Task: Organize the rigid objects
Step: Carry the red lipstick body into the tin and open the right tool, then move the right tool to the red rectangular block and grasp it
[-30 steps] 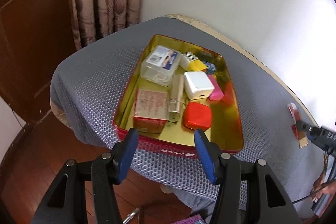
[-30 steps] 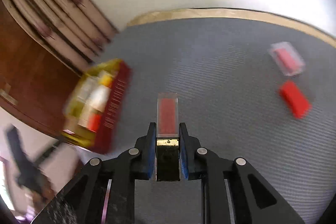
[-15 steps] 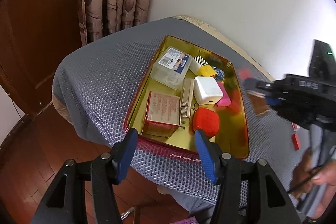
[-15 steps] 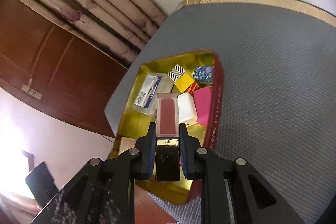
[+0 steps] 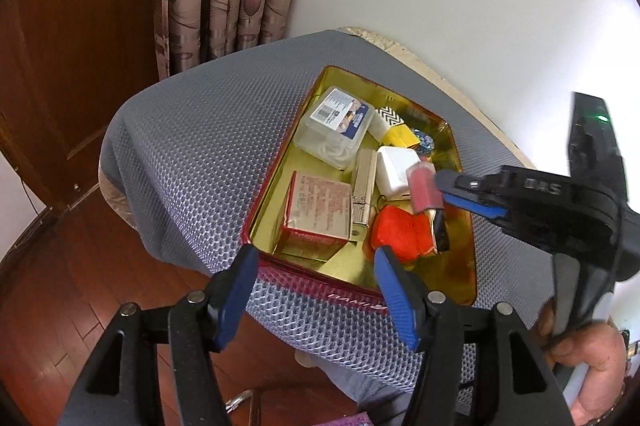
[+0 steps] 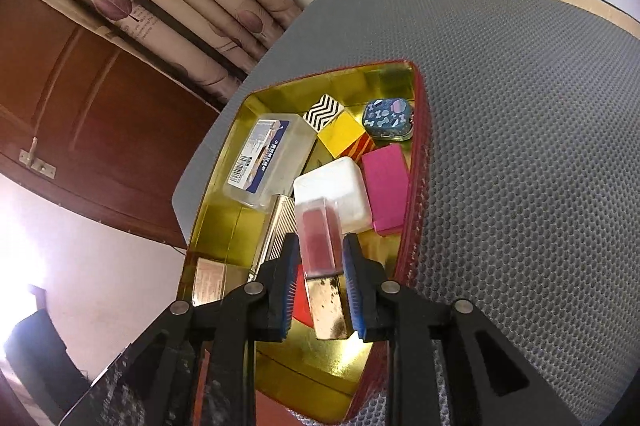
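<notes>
A gold-lined red tin (image 5: 320,291) lies on the grey mesh-covered table (image 5: 192,162), filled with small boxes. My right gripper (image 6: 320,246) hovers over the tin (image 6: 224,226). Its jaws are opening, and a clear lip-gloss tube (image 6: 320,246) with a gold cap sits loose and tilted between the pads. In the left wrist view the tube (image 5: 424,194) hangs at the right gripper's tips (image 5: 444,186), over a red case (image 5: 400,230). My left gripper (image 5: 316,258) is over the tin's near rim; its jaws are opening with nothing between them.
In the tin lie a clear plastic box (image 5: 336,130), a white charger (image 5: 396,170), a tan carton (image 5: 316,210), a ridged gold case (image 5: 364,194), a pink block (image 6: 386,194), a blue patterned tin (image 6: 388,118) and a yellow cube (image 6: 344,136). A hand (image 5: 588,358) grips the right tool. Wooden floor lies below.
The right gripper swung left from the open table to above the tin with the tube. Its jaws have parted and the tube has tilted. The left gripper's fingers stand a little wider.
</notes>
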The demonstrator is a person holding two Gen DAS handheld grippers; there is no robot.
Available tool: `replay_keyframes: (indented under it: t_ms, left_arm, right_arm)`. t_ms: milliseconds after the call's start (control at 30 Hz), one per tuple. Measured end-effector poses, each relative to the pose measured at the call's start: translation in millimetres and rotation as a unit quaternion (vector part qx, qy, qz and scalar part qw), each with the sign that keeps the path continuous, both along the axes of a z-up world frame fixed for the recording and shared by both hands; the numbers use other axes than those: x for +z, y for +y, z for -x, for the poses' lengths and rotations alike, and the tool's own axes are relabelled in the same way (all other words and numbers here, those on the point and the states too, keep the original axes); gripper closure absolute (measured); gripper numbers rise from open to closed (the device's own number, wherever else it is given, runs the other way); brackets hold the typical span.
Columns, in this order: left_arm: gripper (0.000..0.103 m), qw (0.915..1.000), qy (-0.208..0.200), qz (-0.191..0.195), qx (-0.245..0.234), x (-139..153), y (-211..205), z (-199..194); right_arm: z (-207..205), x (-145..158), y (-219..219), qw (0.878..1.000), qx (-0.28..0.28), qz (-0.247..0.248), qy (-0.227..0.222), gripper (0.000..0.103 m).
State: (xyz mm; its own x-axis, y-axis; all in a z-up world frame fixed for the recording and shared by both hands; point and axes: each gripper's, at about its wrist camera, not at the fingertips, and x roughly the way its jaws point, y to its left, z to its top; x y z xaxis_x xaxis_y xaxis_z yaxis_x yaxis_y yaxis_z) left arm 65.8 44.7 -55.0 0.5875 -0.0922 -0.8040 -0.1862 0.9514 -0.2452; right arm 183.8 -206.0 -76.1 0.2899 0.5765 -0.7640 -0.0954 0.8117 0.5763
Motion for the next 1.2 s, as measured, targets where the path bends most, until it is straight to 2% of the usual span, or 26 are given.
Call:
replay_keyframes:
  t_ms: [67, 133, 167, 200, 267, 333, 433, 533, 633, 733, 767, 800, 900, 967, 1067, 1200]
  left_arm:
    - [0.041, 1.0, 0.002, 0.006, 0.002, -1.2, 1.9, 0.1]
    - [0.041, 1.0, -0.001, 0.006, 0.006, -0.4, 2.5, 1.9]
    - [0.041, 1.0, -0.007, 0.004, 0.006, 1.6, 1.7, 3.4]
    - [0.041, 0.9999, -0.009, 0.001, 0.005, 2.6, 1.0, 4.1]
    - [0.041, 0.9998, -0.018, -0.013, 0.001, 5.6, -3.6, 7.0]
    - [0.041, 0.9995, -0.021, -0.02, -0.008, 7.0, -9.3, 8.3]
    - [0.041, 0.9985, -0.026, -0.036, -0.033, 7.7, -25.0, 10.5]
    - [0.041, 0.9958, -0.024, -0.046, -0.075, 7.6, -50.8, 13.4]
    - [0.041, 0.9911, -0.018, -0.061, -0.117, 7.2, -80.5, 13.6]
    - [0.041, 0.9866, -0.013, -0.077, -0.143, 6.6, -116.0, 13.0]
    - [0.041, 0.9859, -0.011, -0.074, -0.149, 6.5, -130.4, 11.2]
    - [0.041, 0.9856, -0.009, -0.072, -0.153, 5.6, -137.4, 9.8]
    - [0.041, 0.9836, 0.005, -0.063, -0.169, 4.0, -166.6, 3.7]
    - [0.041, 0.9805, 0.007, -0.071, -0.183, 3.7, -186.1, 0.7]
    - [0.041, 0.9744, 0.006, -0.096, -0.203, 3.4, -206.0, -0.2]
    - [0.041, 0.9694, 0.009, -0.11, -0.22, -3.0, -220.1, -4.2]
  right_arm:
    - [9.0, 9.4, -10.2, 1.0, -0.002, -0.002, -0.023, 0.074]
    - [27.2, 22.9, -25.4, 0.998, -0.006, 0.019, -0.064, 0.064]
    - [37.2, 28.4, -33.6, 0.996, -0.01, 0.034, -0.085, 0.052]
    - [55.7, 34.6, -48.8, 0.99, -0.018, 0.066, -0.12, 0.04]
    - [83.0, 38.5, -74.9, 0.977, -0.043, 0.132, -0.159, 0.029]
    - [117.0, 32.9, -119.5, 0.954, -0.09, 0.216, -0.189, 0.025]
    - [144.5, 12.4, -187.9, 0.93, -0.156, 0.285, -0.171, 0.018]
    - [169.4, -12.5, -268.5, 0.912, -0.217, 0.326, -0.123, 0.017]
    - [189.4, -31.4, -330.6, 0.9, -0.258, 0.343, -0.082, 0.017]
    - [204.5, -42.2, -371.6, 0.905, -0.289, 0.307, -0.057, 0.017]
    - [205.2, -41.2, -372.3, 0.907, -0.292, 0.297, -0.061, 0.017]
    - [203.1, -39.8, -372.2, 0.914, -0.285, 0.28, -0.071, 0.017]
    - [179.3, -33.5, -357.2, 0.939, -0.23, 0.233, -0.104, 0.017]
    - [158.8, -28.2, -346.2, 0.948, -0.196, 0.217, -0.125, 0.017]
    - [122.2, -24.6, -330.5, 0.956, -0.151, 0.208, -0.14, 0.011]
    - [83.8, -36.3, -325.7, 0.962, -0.12, 0.216, -0.119, 0.011]
